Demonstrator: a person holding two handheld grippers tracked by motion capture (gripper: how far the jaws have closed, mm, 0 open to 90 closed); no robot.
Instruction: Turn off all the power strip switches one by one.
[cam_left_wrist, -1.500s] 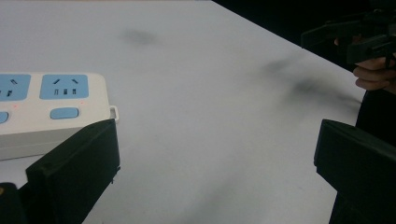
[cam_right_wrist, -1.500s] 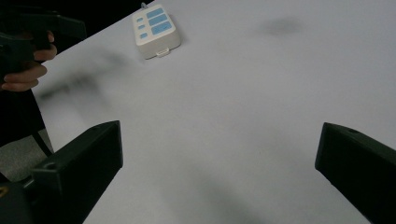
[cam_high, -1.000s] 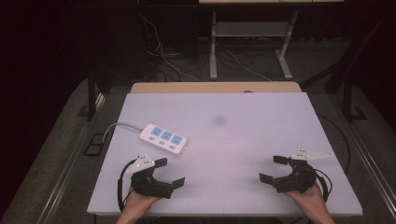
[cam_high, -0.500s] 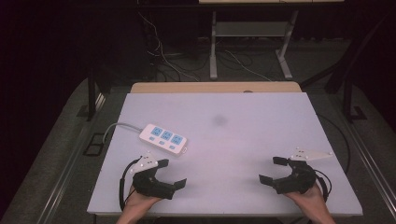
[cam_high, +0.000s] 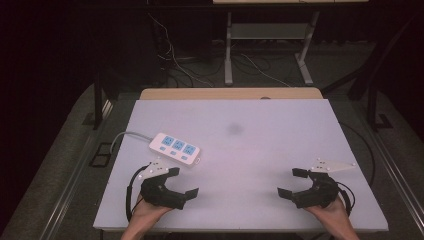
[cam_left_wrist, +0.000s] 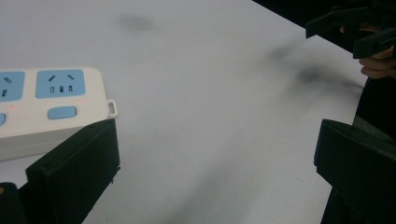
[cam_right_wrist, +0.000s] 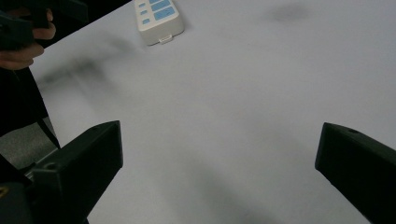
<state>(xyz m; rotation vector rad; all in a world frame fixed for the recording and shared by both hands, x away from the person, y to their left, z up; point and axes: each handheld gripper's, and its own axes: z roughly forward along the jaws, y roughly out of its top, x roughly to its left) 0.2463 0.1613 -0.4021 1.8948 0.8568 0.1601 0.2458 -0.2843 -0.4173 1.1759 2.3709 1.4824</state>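
Power strip (cam_high: 175, 148) — white with blue sockets — lies flat on the desk (cam_high: 250, 145), just beyond the left tongs (cam_high: 182, 182). Both tongs are spread wide and hold nothing. The right tongs (cam_high: 294, 182) sit well apart from the power strip.

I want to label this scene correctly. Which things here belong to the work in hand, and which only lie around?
Belonging to the work:
power strip
left gripper, jaws open
right gripper, jaws open

Only lying around:
table
dark smudge on it
floor cables behind
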